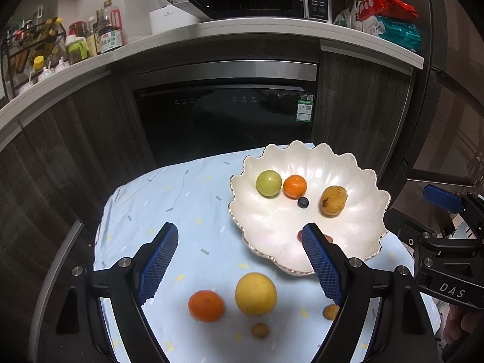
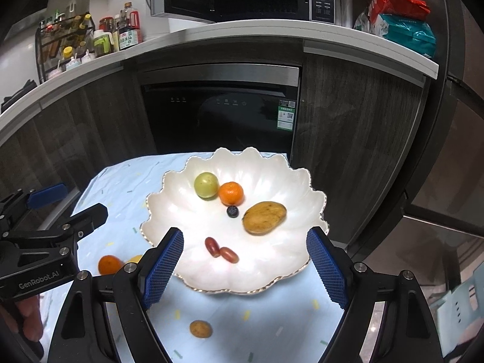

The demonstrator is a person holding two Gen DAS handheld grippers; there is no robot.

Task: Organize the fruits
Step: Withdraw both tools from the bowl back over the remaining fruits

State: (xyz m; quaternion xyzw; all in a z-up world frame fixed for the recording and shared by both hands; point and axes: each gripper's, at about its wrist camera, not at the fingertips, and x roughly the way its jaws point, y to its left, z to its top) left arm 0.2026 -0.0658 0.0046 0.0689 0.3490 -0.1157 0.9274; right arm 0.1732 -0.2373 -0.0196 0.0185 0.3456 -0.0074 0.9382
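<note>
Lemon between wide left tongs; right tongs wide over plate.

A plate sits toward the table's far right edge. In it, an apple lies far left, a tangerine touching its right, a blueberry before them, a mango right, and two grapes nearest. An orange, a lemon and two small fruits lie on the near table.
</note>
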